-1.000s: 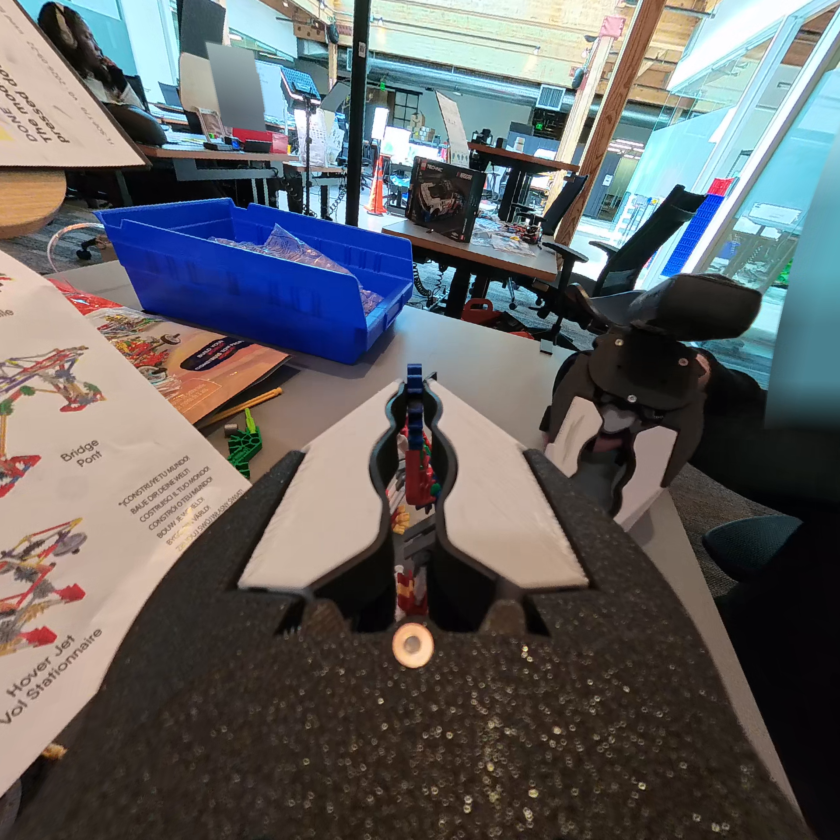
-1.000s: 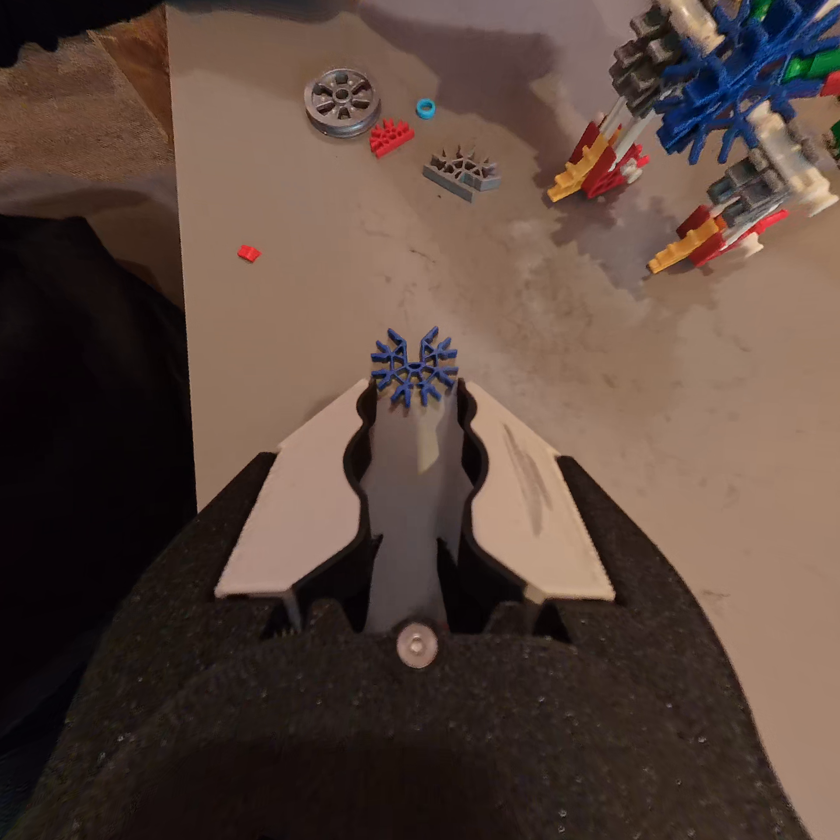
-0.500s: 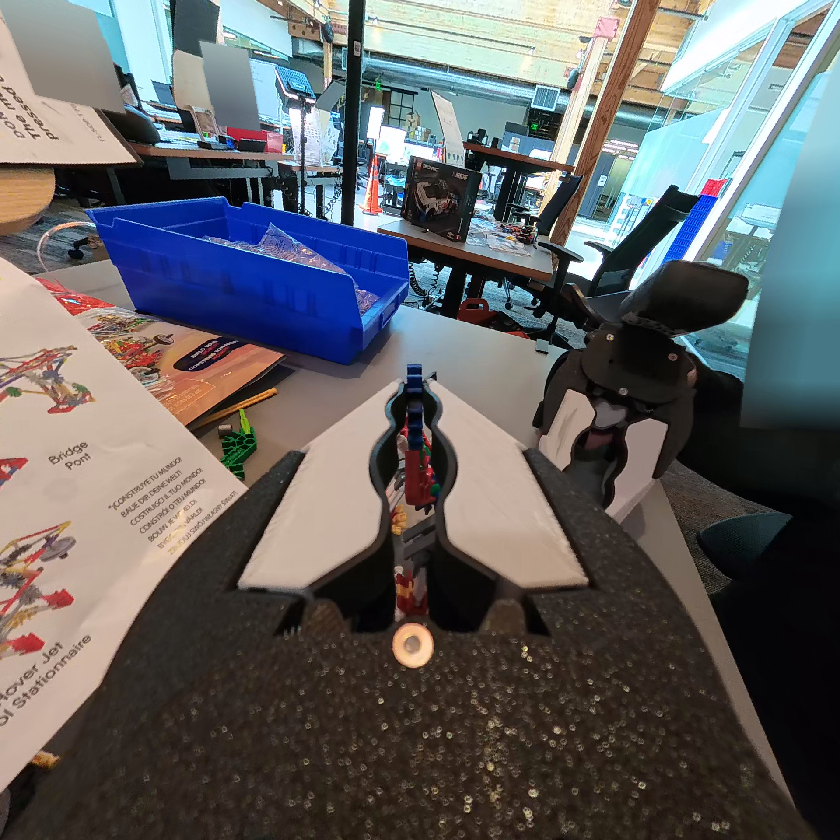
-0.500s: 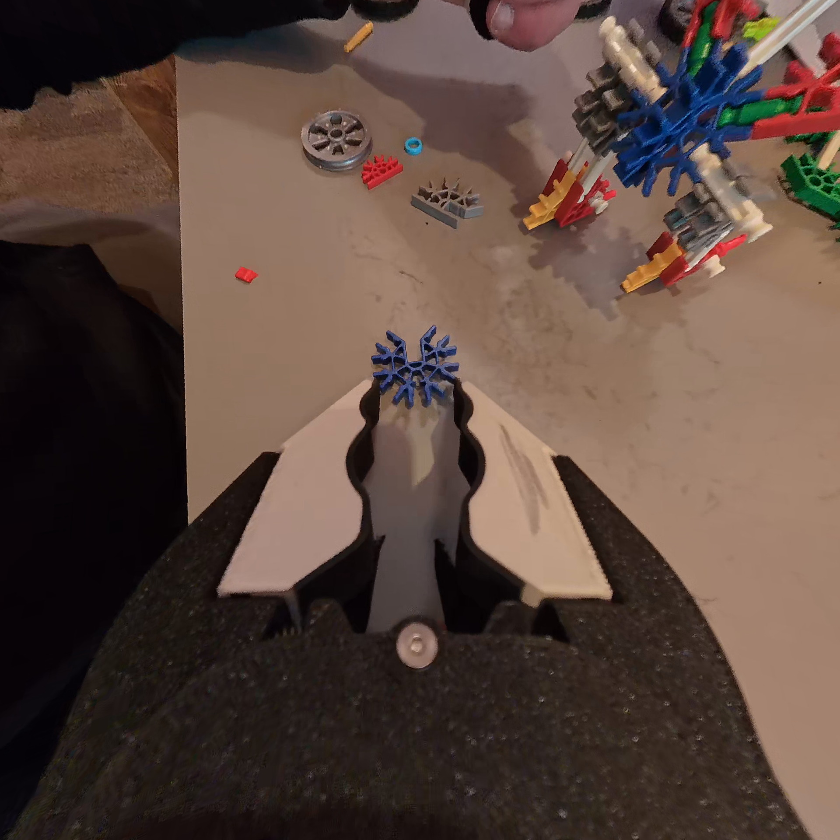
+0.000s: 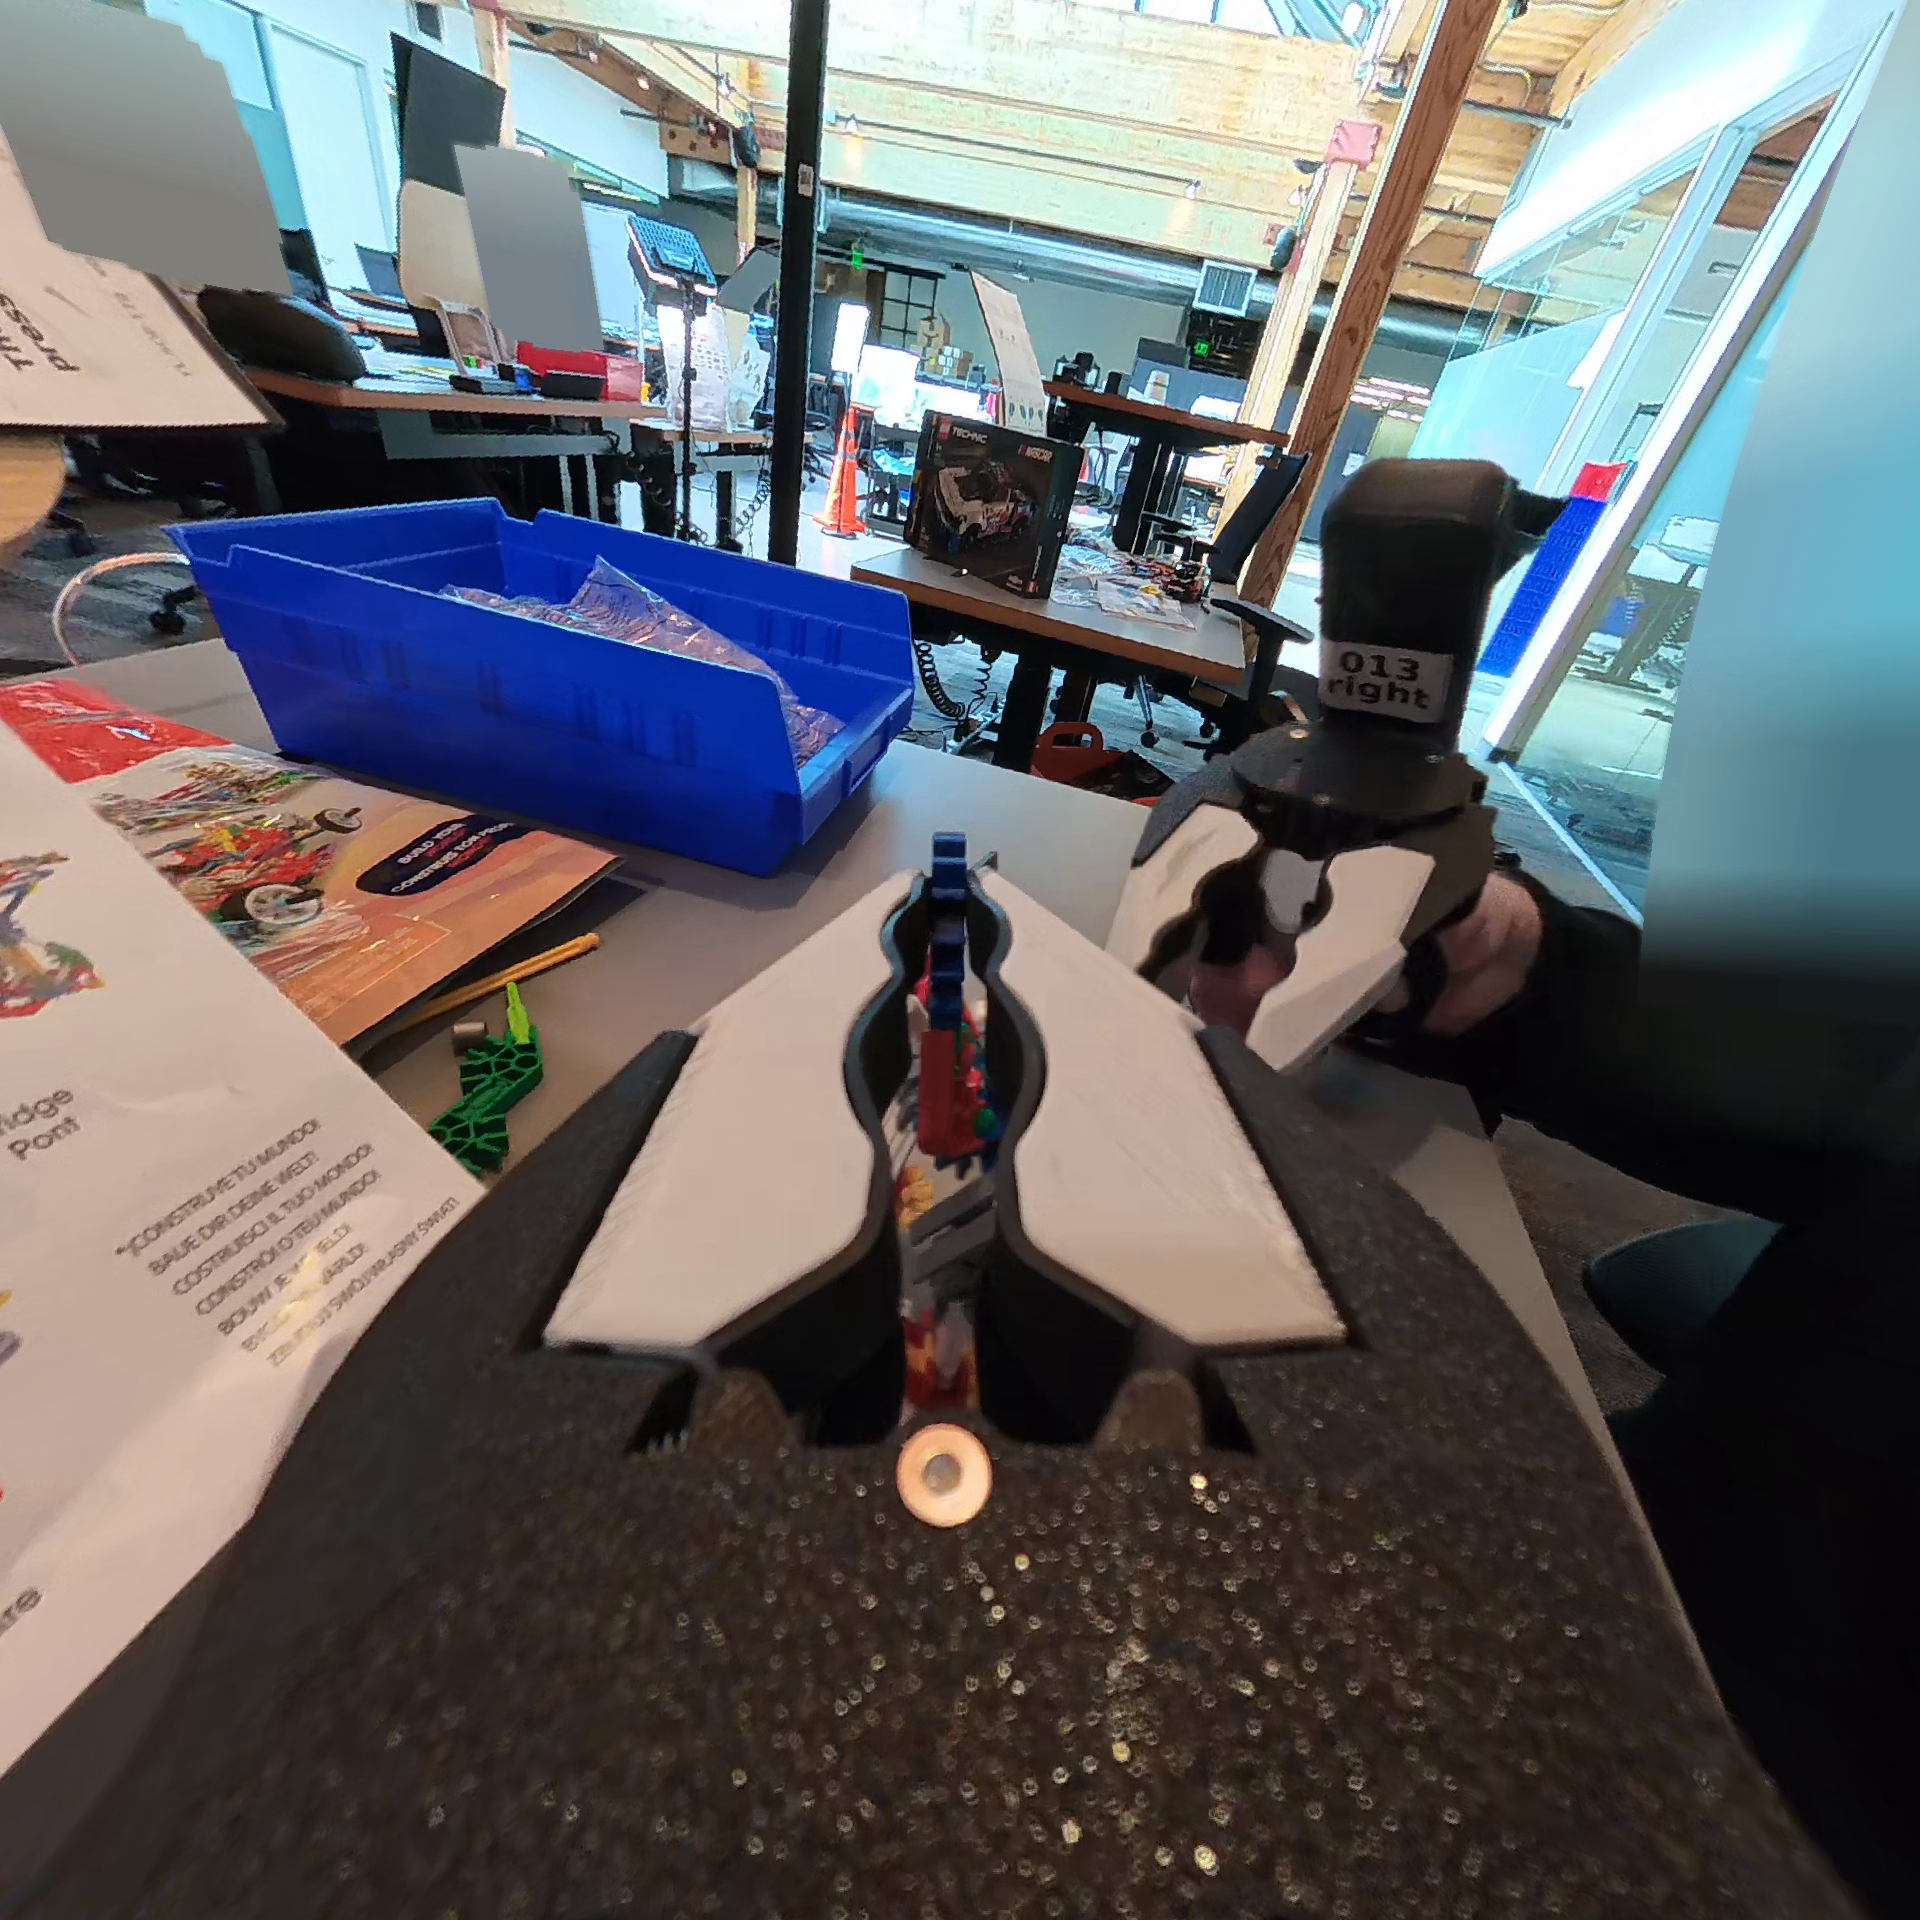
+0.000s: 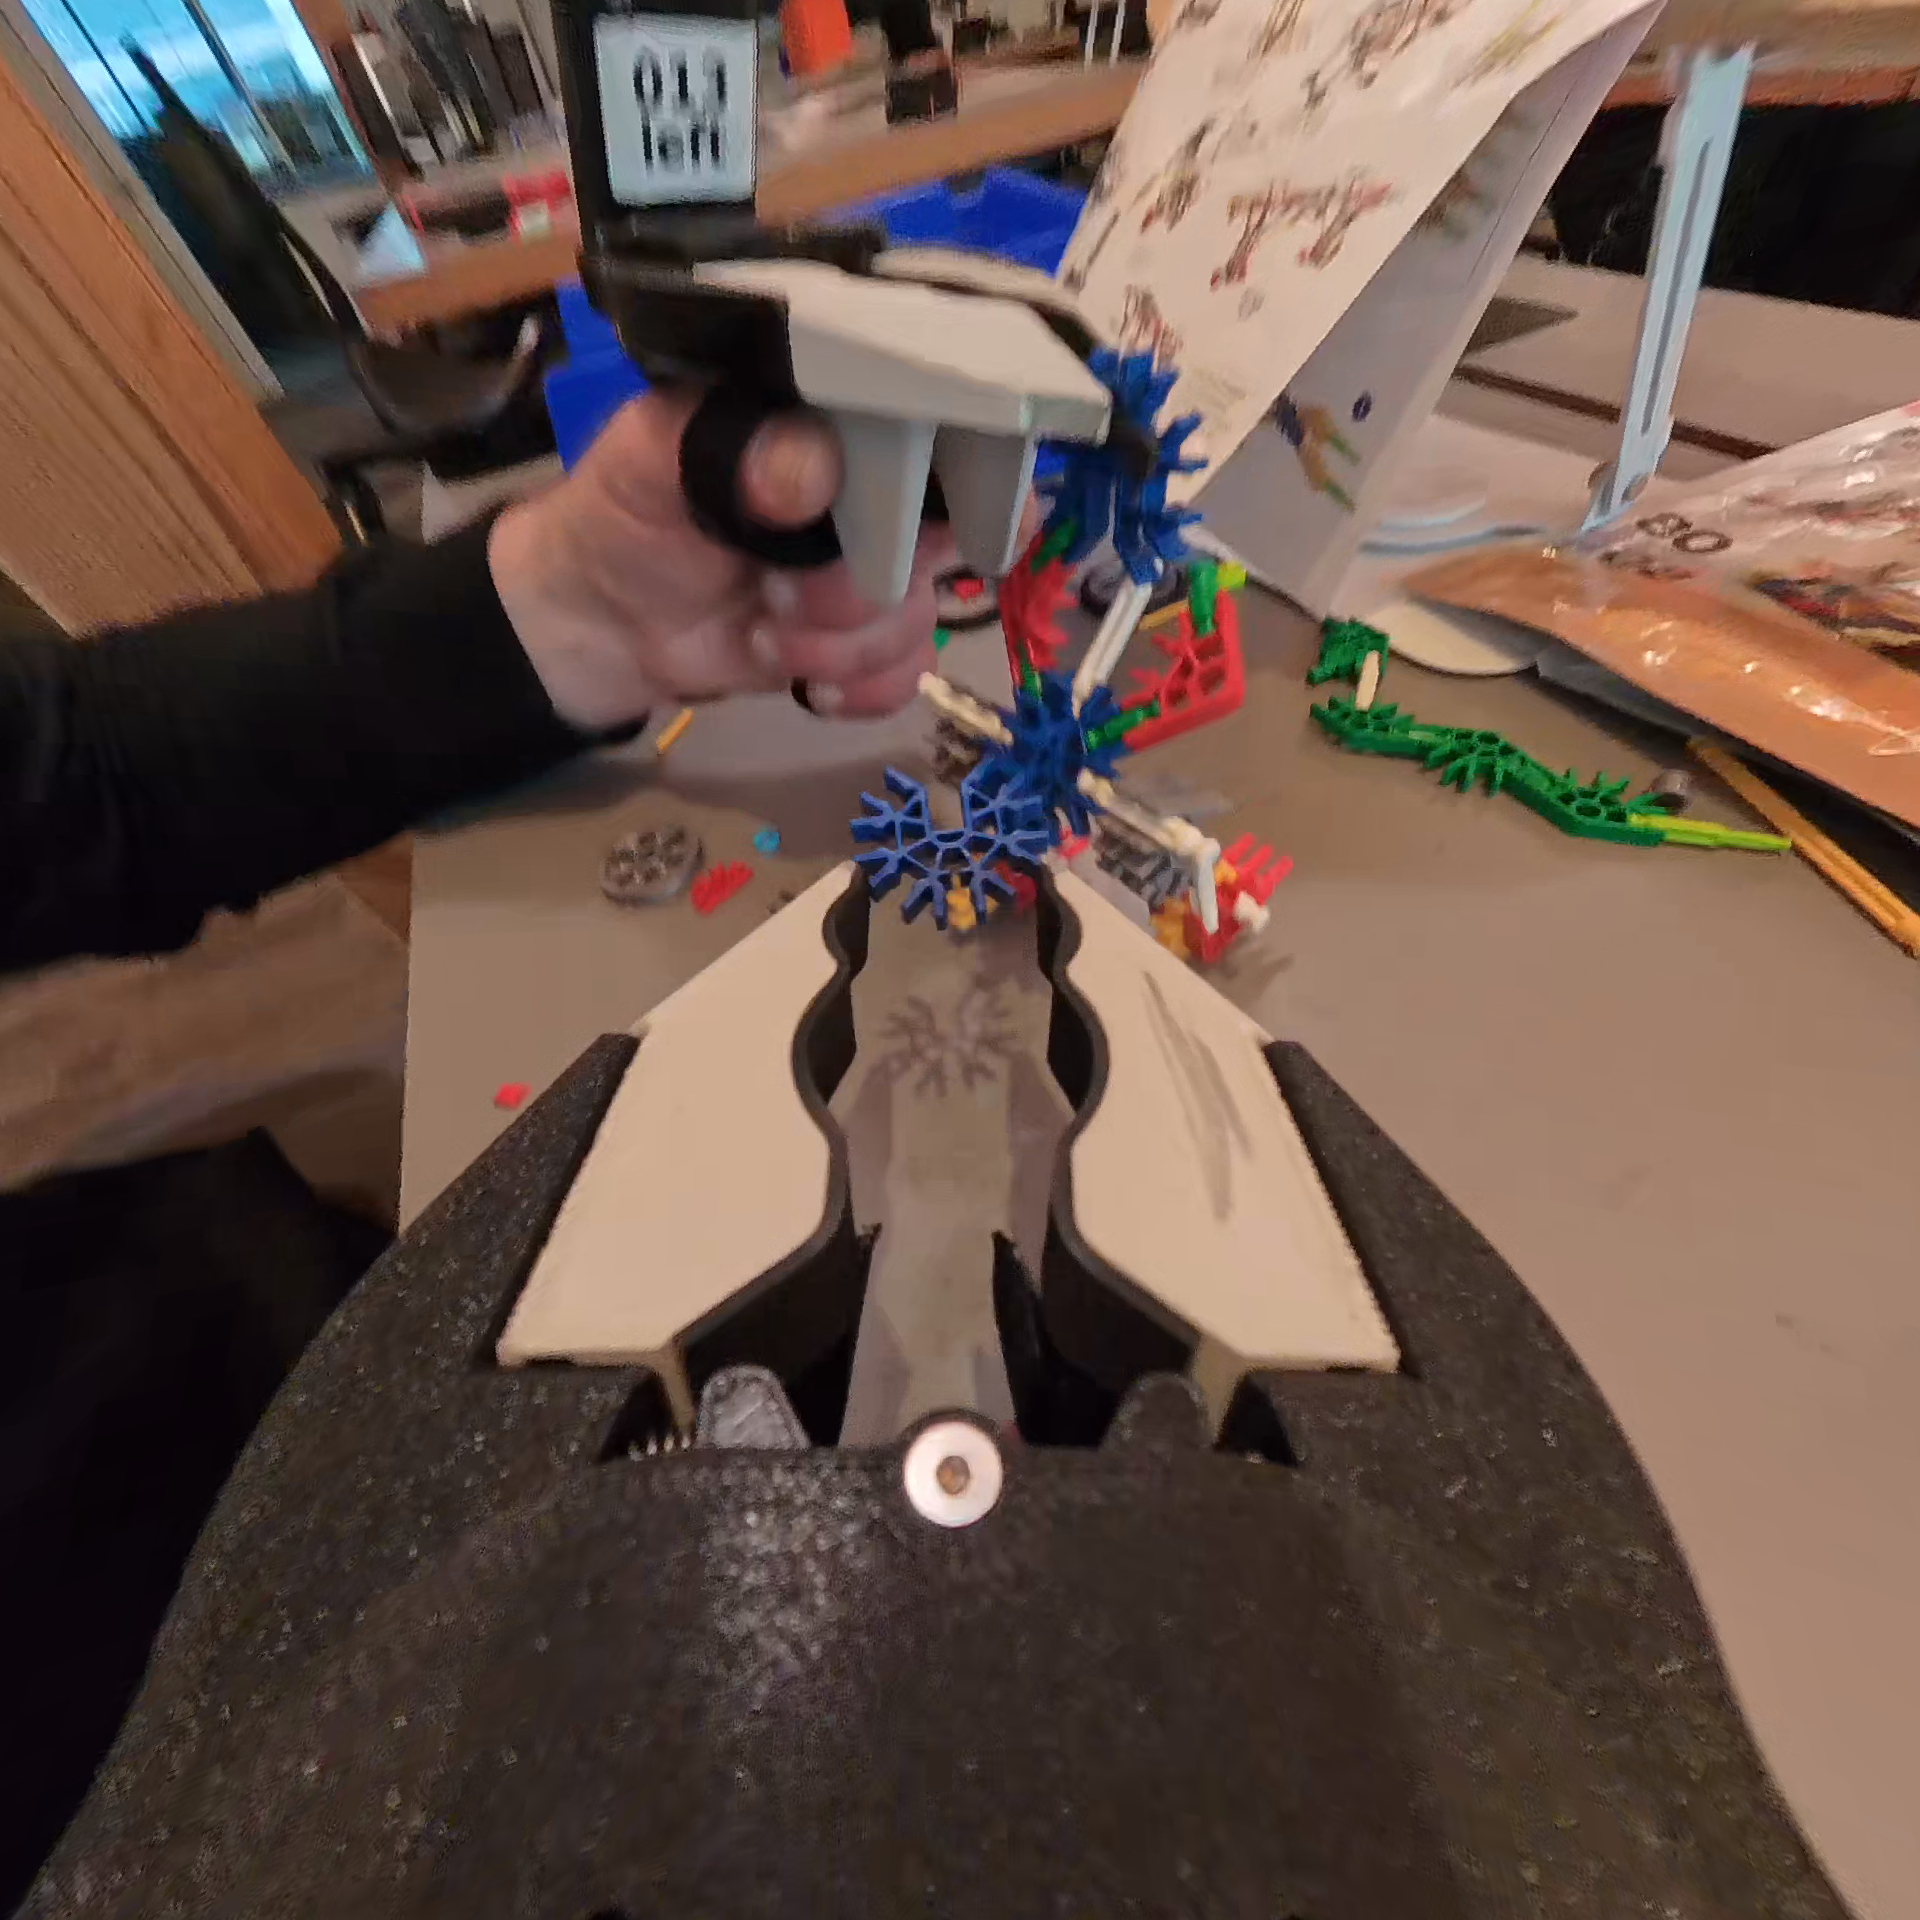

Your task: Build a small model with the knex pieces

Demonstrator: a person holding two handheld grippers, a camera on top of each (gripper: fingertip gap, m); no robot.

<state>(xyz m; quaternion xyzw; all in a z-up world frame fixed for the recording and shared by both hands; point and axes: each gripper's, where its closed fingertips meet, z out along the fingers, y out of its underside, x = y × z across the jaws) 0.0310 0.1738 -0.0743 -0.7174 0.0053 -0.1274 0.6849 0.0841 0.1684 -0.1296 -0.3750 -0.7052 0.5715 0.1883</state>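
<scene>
— What is hard to see from your side?

— In my right wrist view the upper half is blurred. My left gripper [image 6: 1117, 416] and the hand [image 6: 665, 582] under it are smeared there, in the upper middle of the frame. In the left wrist view the model [image 5: 951, 1091] is almost hidden: I see only a thin slice of blue, red and yellow parts in the slot between the fingers [image 5: 758, 1122]. The paper sheet [image 5: 156, 1195] is cut off at the left edge.

— And what do the grippers hold?

— My left gripper [image 5: 948, 894] is closed narrow on the model [image 6: 1101, 727], at its top blue connector [image 6: 1127, 488], and the model hangs down from it to the table [image 6: 1558, 1091]. My right gripper [image 6: 945, 883] pinches a blue snowflake [image 6: 935, 847] at its tips, with the jaws only as wide as that piece. In the left wrist view my right gripper [image 5: 1273, 935] is at the middle right, but there I cannot see the piece in it.

— Where is the snowflake against the model?

— Just left of the model's lower blue hub [image 6: 1049, 748], in the centre of the frame. They seem to touch, but with the blur I cannot tell. A green chain [image 6: 1486, 769] lies at the right, and a grey wheel [image 6: 649, 860] and a red piece [image 6: 720, 885] at the left.
</scene>
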